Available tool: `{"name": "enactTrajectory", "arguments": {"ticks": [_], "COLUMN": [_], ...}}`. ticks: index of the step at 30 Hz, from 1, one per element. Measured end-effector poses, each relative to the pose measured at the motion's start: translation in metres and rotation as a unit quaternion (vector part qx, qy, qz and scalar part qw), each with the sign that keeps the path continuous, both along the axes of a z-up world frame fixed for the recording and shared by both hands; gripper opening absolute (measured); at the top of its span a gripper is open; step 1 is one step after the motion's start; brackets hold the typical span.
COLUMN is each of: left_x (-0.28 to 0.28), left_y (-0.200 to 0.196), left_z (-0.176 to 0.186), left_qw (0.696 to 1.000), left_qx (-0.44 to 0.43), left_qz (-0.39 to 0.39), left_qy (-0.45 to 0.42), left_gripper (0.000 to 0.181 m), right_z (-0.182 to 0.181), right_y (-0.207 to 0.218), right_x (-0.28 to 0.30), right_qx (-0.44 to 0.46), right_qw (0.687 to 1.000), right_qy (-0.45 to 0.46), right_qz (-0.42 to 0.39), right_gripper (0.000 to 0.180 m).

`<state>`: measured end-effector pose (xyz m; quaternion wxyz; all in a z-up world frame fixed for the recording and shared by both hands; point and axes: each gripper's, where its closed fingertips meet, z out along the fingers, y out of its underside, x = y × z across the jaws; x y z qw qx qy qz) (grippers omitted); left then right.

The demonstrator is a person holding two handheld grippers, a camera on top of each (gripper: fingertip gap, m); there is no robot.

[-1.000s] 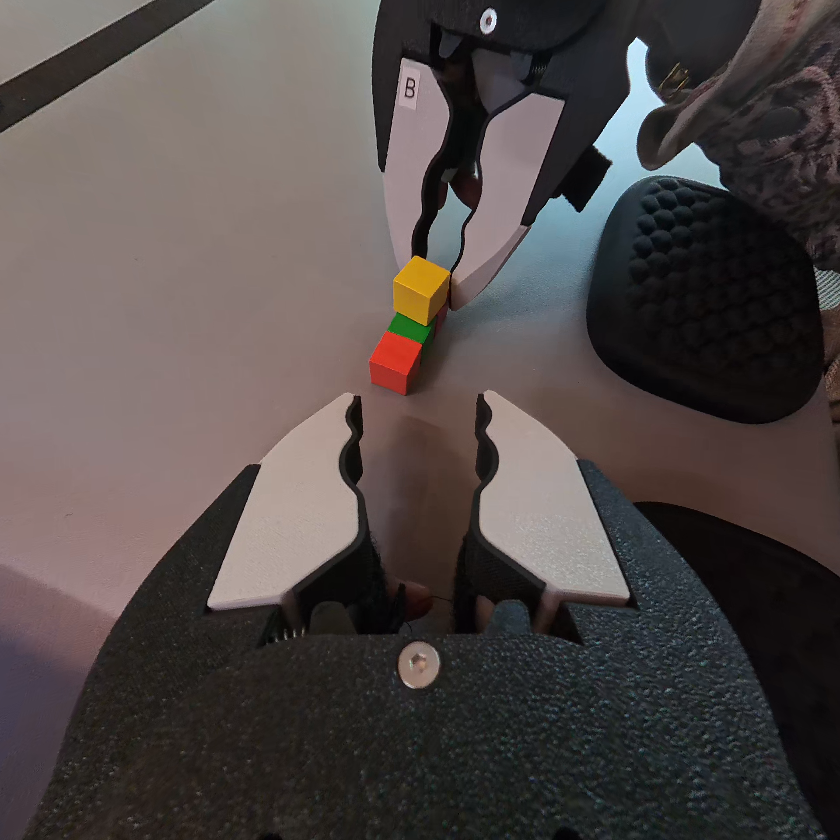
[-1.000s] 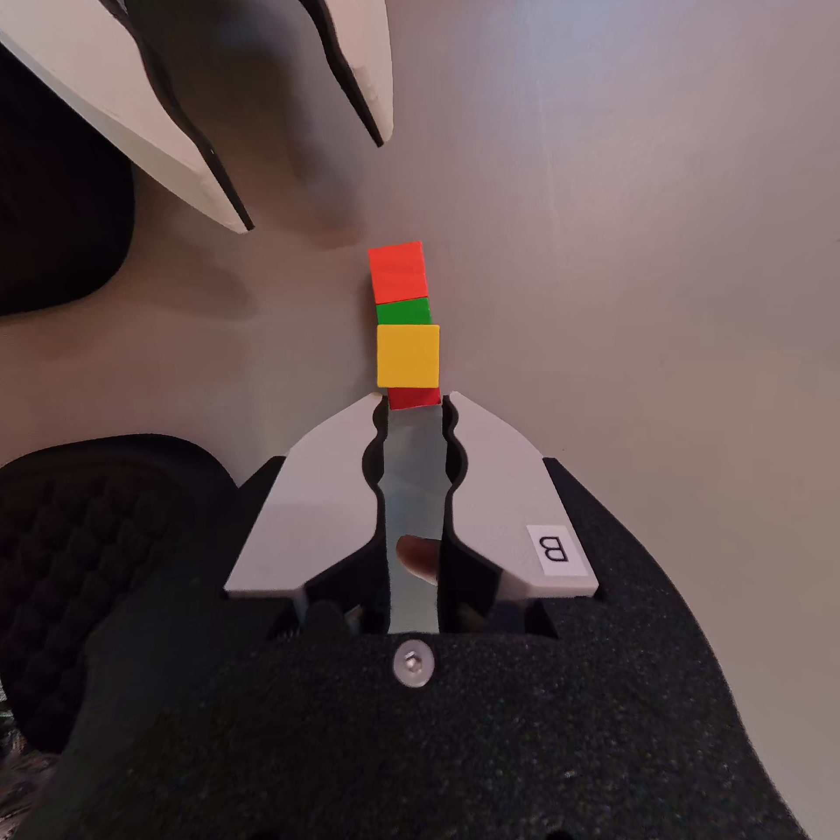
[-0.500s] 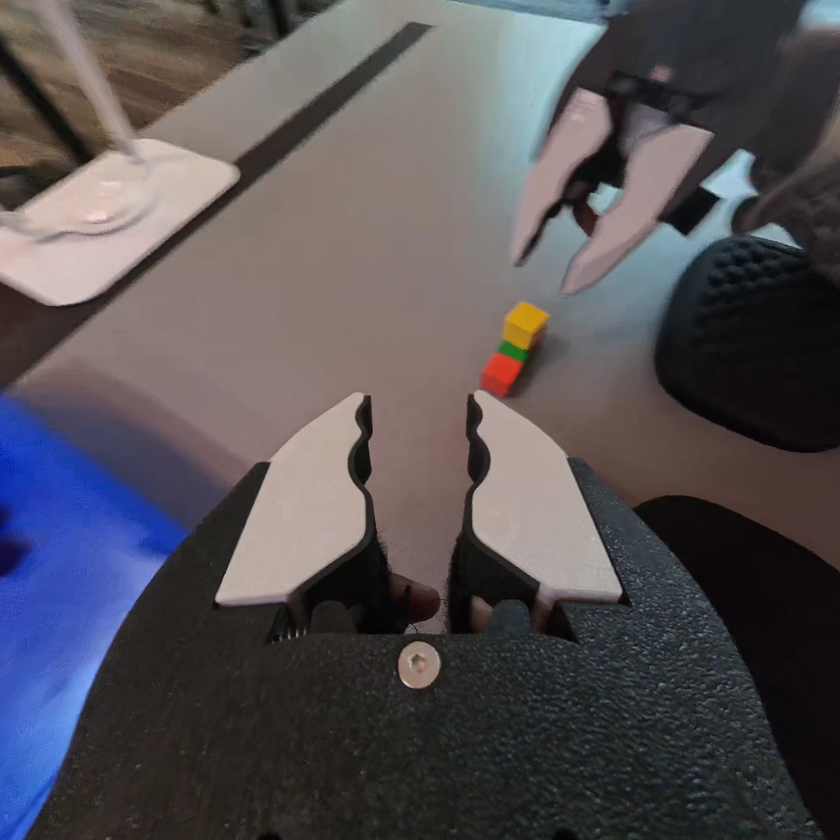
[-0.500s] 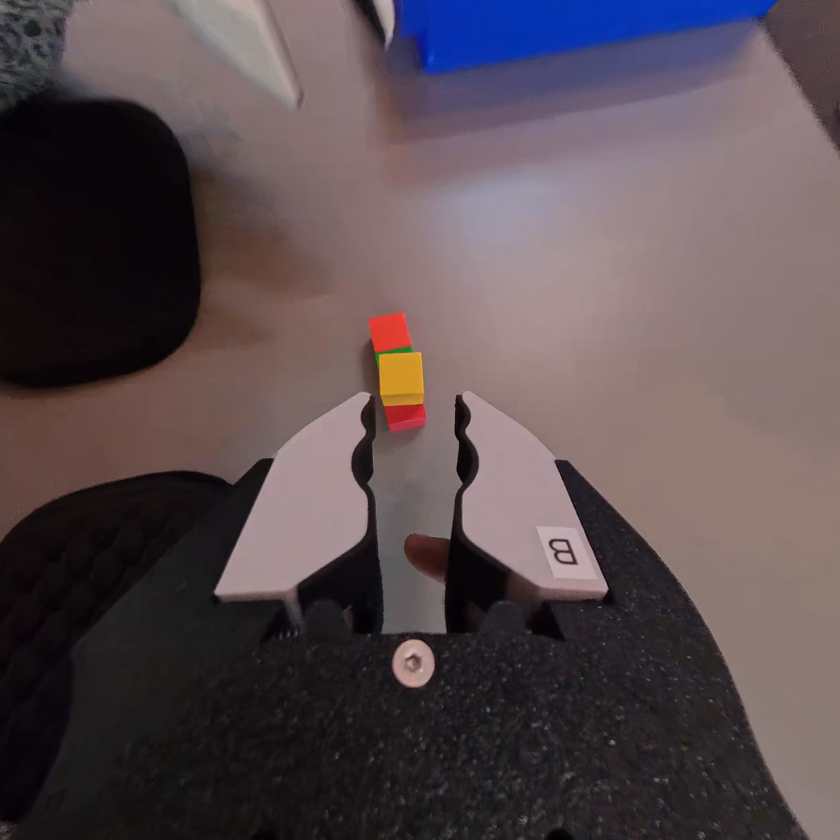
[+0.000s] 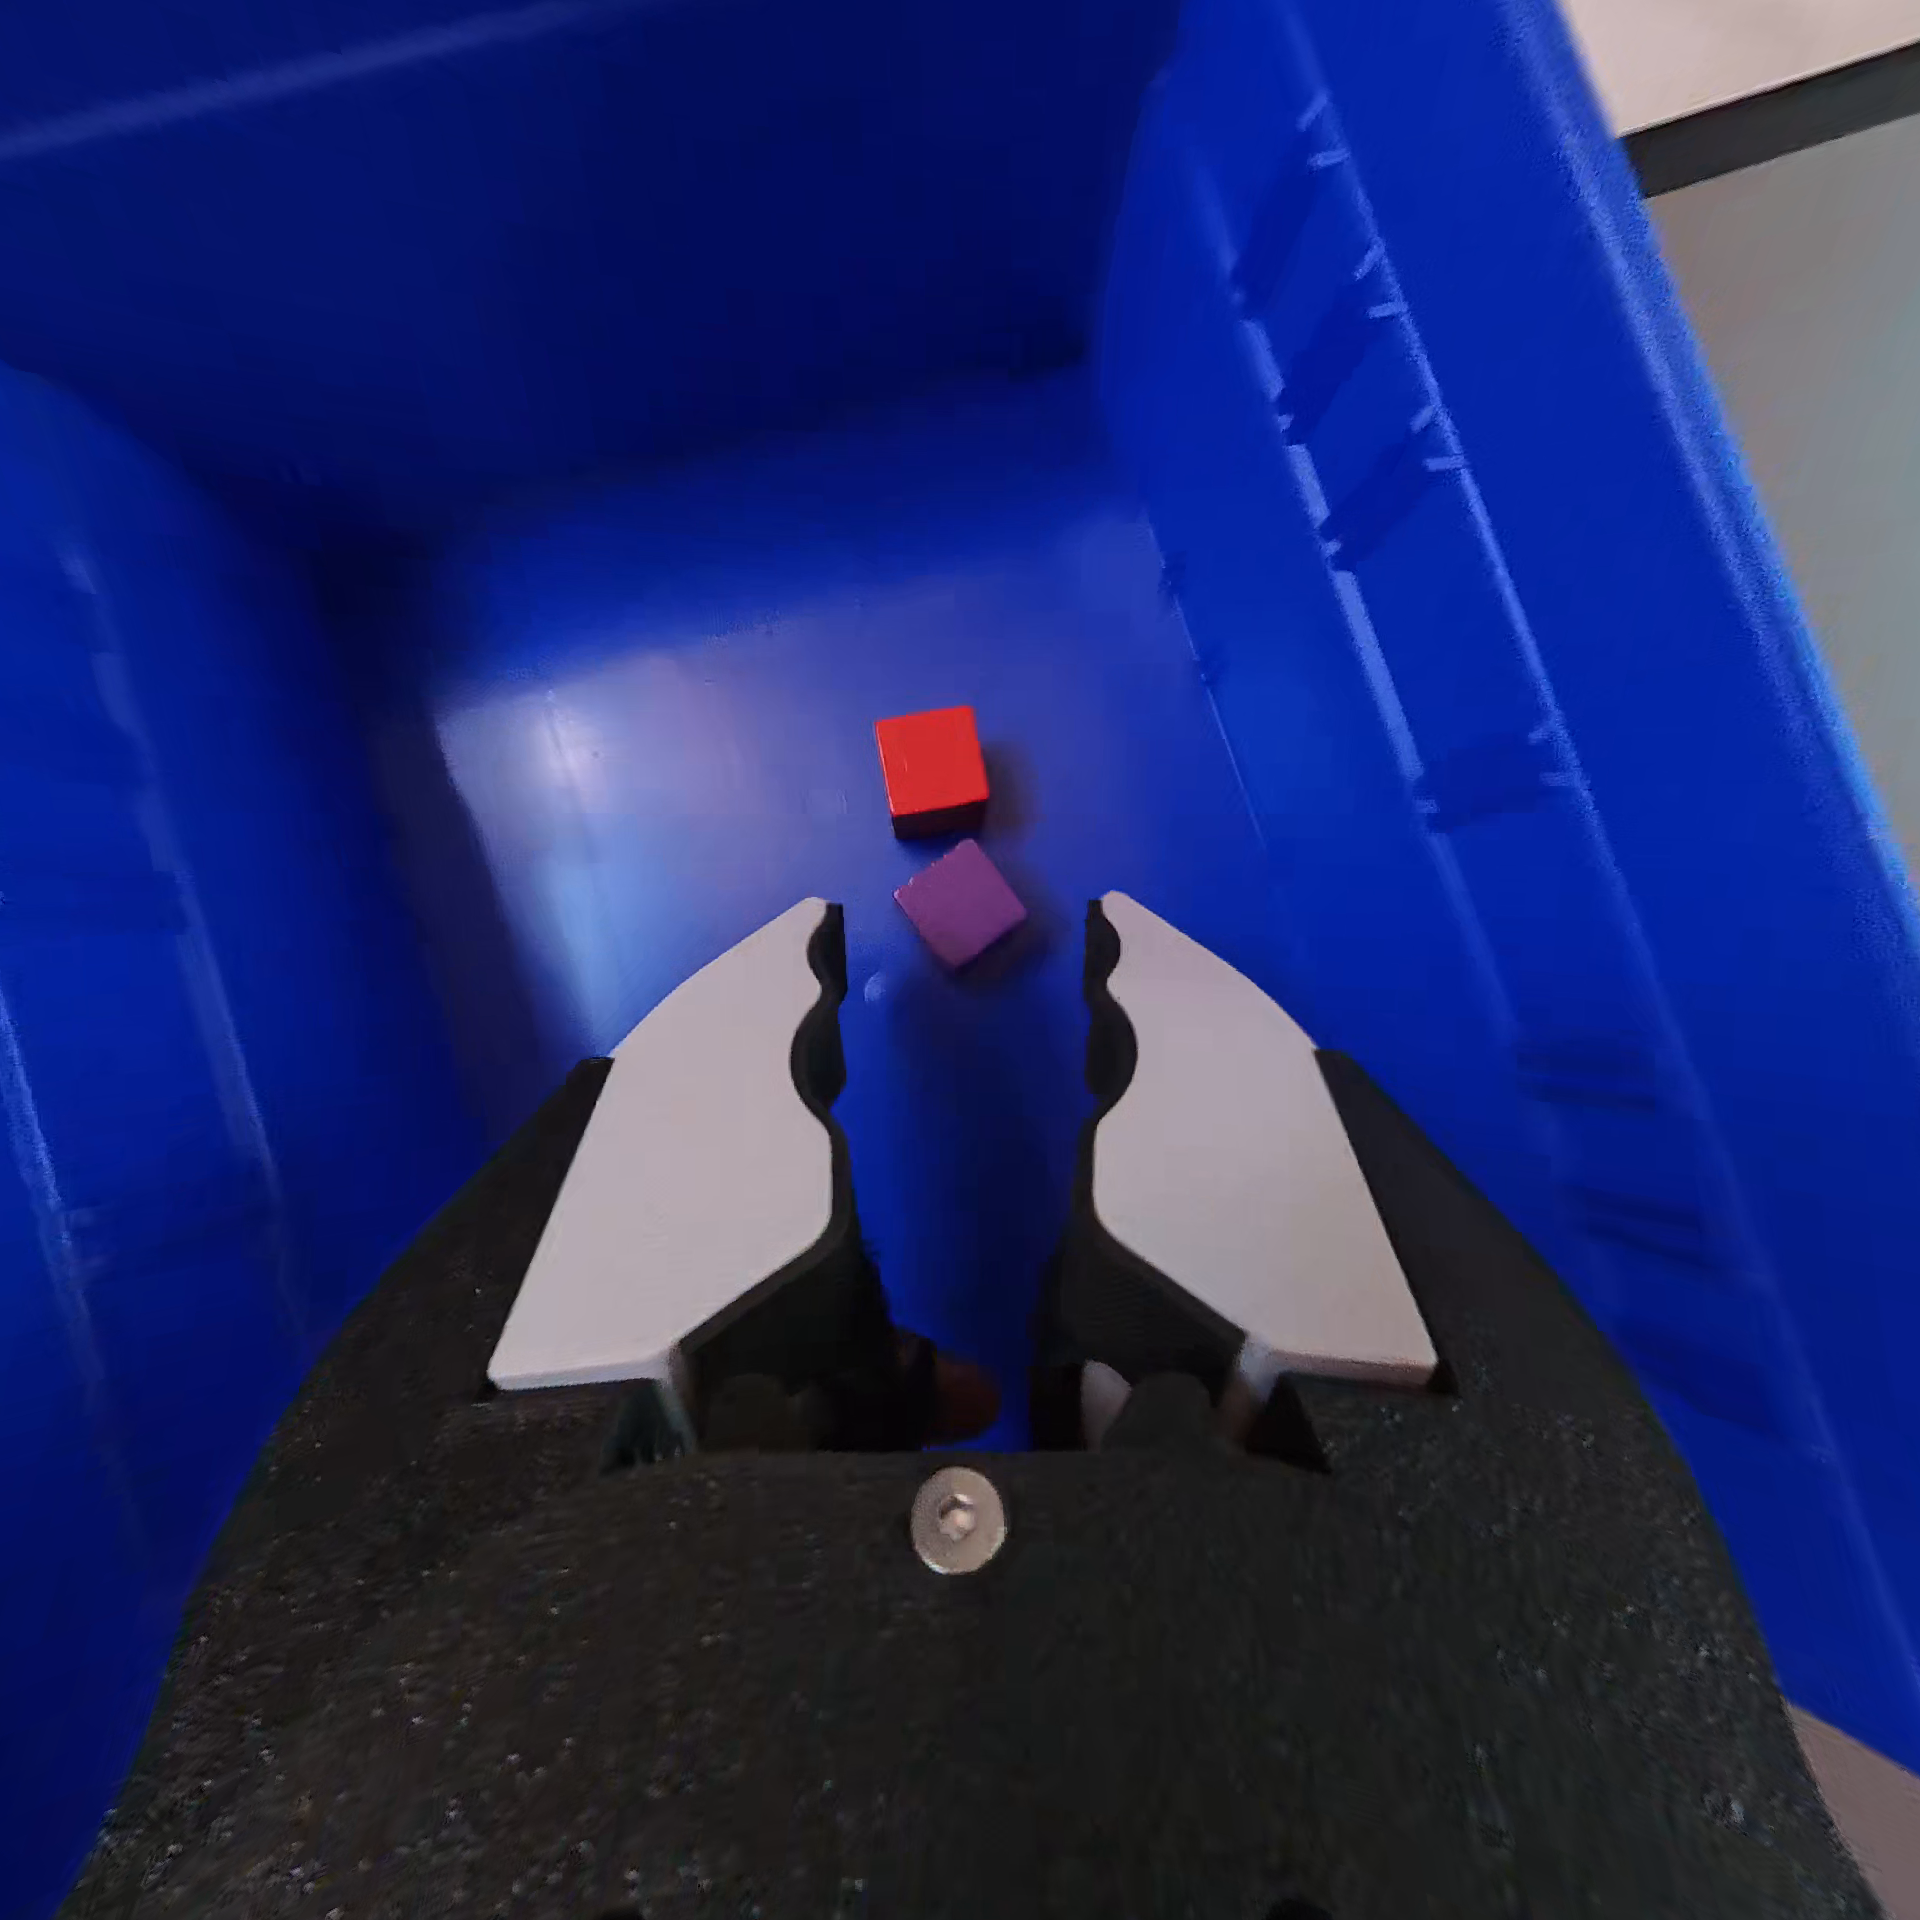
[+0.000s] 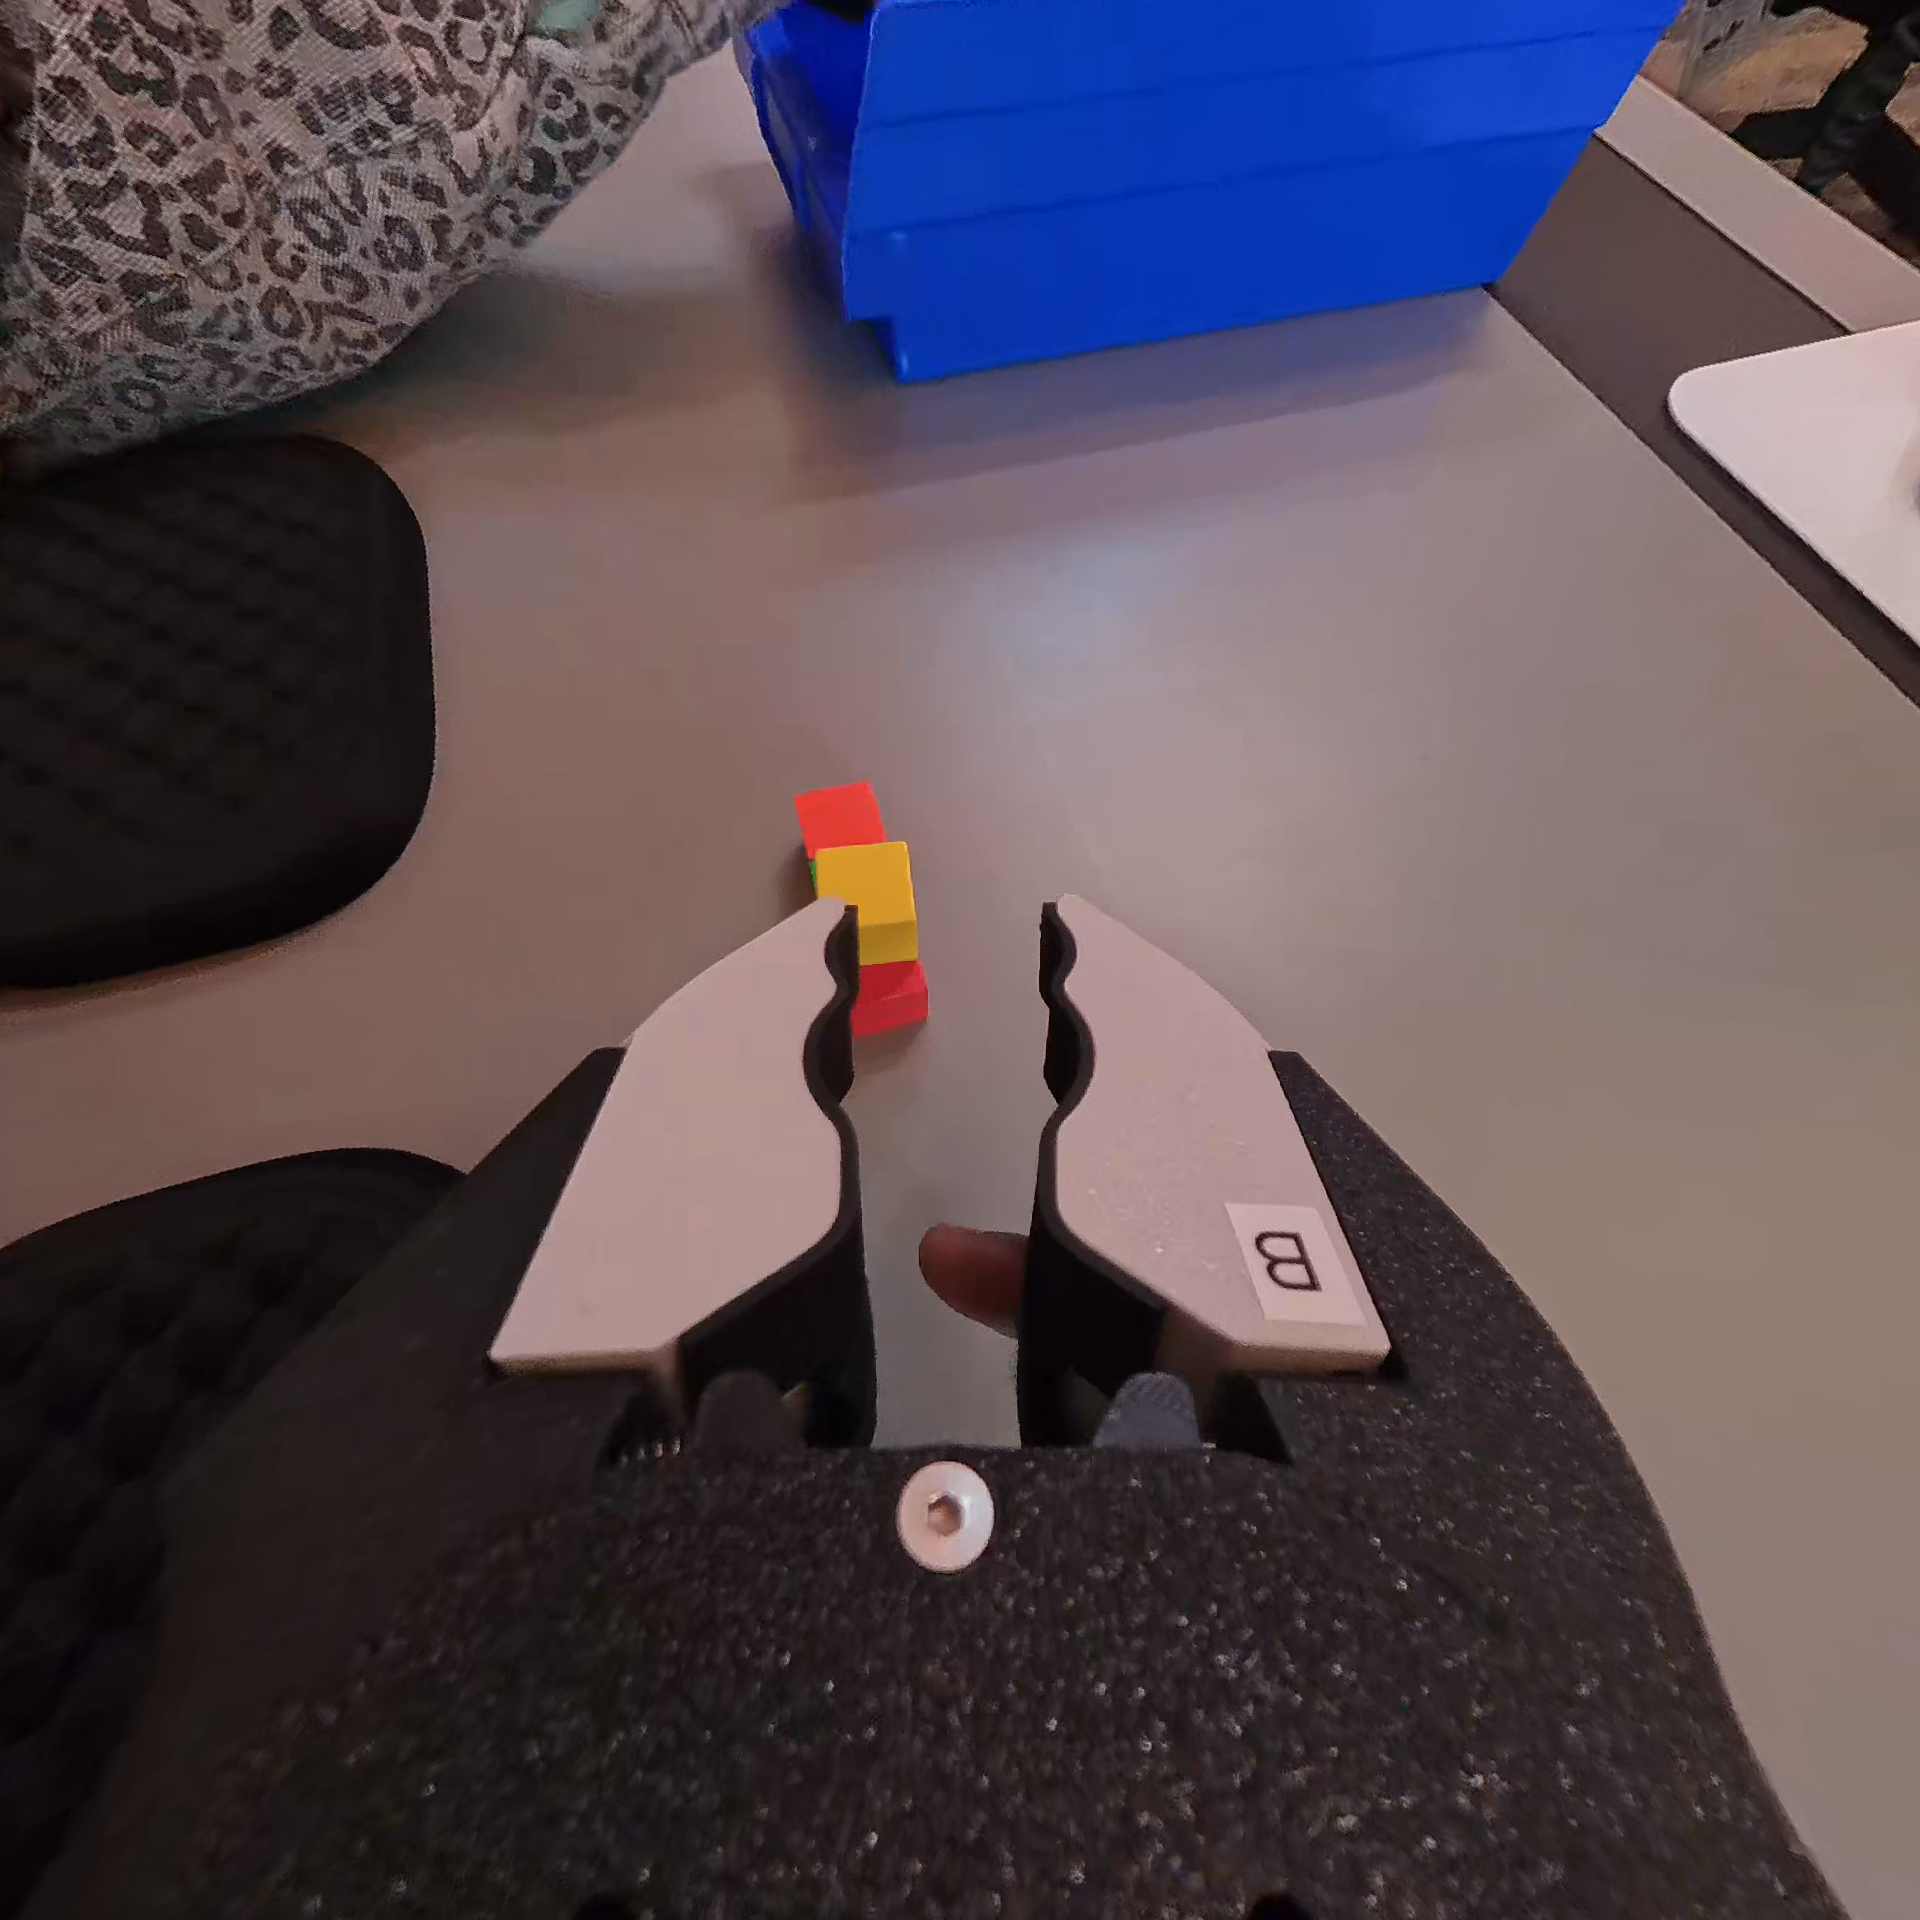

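Observation:
My left gripper [image 5: 961,902] is open and empty inside a blue bin [image 5: 1455,727]. It points down at a purple cube [image 5: 958,902] and a red cube [image 5: 930,769] that lie on the bin floor. The purple cube sits just past the fingertips. My right gripper [image 6: 945,909] is open and empty above the grey table [image 6: 1351,831]. A cluster of cubes stands just left of its tips: a yellow cube [image 6: 871,896] on top, a red cube [image 6: 888,995] below it at the near end, a sliver of green [image 6: 812,873], and another red cube [image 6: 840,816] at the far end.
The blue bin [image 6: 1143,177] stands at the far side of the table in the right wrist view. A black padded cushion [image 6: 187,707] lies at the left, with a patterned sleeve [image 6: 260,177] above it. A white flat base [image 6: 1829,457] sits at the right edge. One gripper's finger ends stand about 40 cm off the other's. To reach the red cube [image 6: 888,995] in a straight line is about 5 cm for my right fingers, about 35 cm for my left.
My left gripper swung away from the cube cluster and down into the blue bin. My right gripper pulled back and up from the cubes and opened wider. The cluster stayed in place.

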<state>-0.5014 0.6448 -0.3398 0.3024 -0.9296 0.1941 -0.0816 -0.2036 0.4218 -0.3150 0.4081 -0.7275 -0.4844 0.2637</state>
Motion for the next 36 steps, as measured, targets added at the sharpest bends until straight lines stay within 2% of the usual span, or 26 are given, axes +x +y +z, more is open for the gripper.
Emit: {"name": "enactTrajectory", "arguments": {"ticks": [5,6,7,9,13,15,17,20,23,27,32,36], "left_x": [0.0,0.0,0.0,0.0,0.01,0.03,0.066,0.12,0.165,0.191,0.204,0.204], "left_y": [0.006,0.007,0.007,0.006,-0.01,-0.028,-0.064,-0.142,-0.206,-0.243,-0.248,-0.251], "left_z": [-0.019,-0.022,-0.026,-0.026,0.013,0.053,0.105,0.163,0.176,0.179,0.175,0.178], "left_qw": [0.999,0.999,0.999,0.999,0.999,0.989,0.953,0.869,0.795,0.689,0.648,0.64], "left_qx": [-0.028,-0.031,-0.034,-0.031,0.033,0.093,0.143,0.164,0.115,0.018,-0.018,-0.015], "left_qz": [0.014,0.012,0.007,0.0,-0.027,-0.052,-0.104,-0.198,-0.253,-0.253,-0.234,-0.238], "left_qy": [0.025,0.03,0.035,0.037,-0.013,-0.102,-0.244,-0.424,-0.54,-0.679,-0.725,-0.73], "left_gripper": [0.048,0.044,0.03,0.029,0.029,0.029,0.028,0.028,0.028,0.027,0.028,0.028], "right_z": [-0.004,-0.004,-0.004,-0.004,0.0,0.003,0.009,0.03,0.067,0.125,0.142,0.146], "right_y": [0.001,0.0,0.0,0.0,0.002,0.005,0.007,0.004,-0.004,-0.028,-0.035,-0.034], "right_x": [0.001,0.001,0.002,0.002,0.003,0.003,0.0,-0.008,-0.026,-0.063,-0.092,-0.095], "right_qx": [0.0,0.001,0.003,0.004,0.013,0.016,0.024,0.054,0.108,0.187,0.25,0.261], "right_qw": [1.0,1.0,1.0,1.0,1.0,1.0,0.999,0.996,0.986,0.958,0.945,0.941], "right_qy": [-0.005,-0.005,-0.005,-0.003,0.004,0.015,0.032,0.073,0.124,0.202,0.189,0.198], "right_qz": [0.001,0.002,0.002,0.001,-0.004,-0.009,-0.011,0.001,0.023,0.074,0.095,0.085], "right_gripper": [0.033,0.033,0.033,0.033,0.032,0.032,0.032,0.031,0.03,0.028,0.027,0.023]}}
